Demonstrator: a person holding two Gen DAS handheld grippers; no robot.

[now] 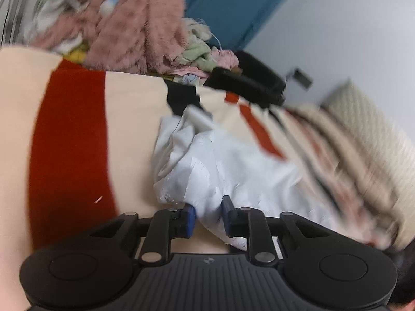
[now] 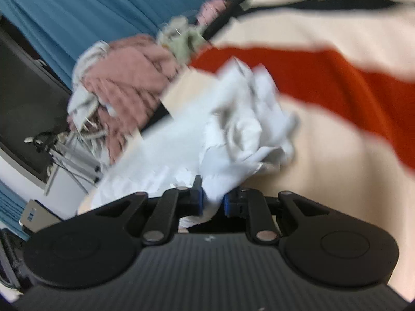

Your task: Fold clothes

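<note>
Pale blue cloth (image 1: 207,171) is pinched between my left gripper (image 1: 208,217) fingers, and my right gripper (image 2: 212,202) clamps another edge of it. It bunches, crumpled, over the cream and red bedspread (image 1: 70,134), with a heap of clothes (image 1: 135,26) beyond.

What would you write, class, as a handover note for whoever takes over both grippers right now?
Left gripper: shut on the white garment.
Right gripper: shut on the same garment.
The garment is crumpled, over the cream and red cover. A pile of clothes waits behind it.
Done: garment gripped at two points. No fold shows.
Left: spread it flat, fold it, then start on the pile.
</note>
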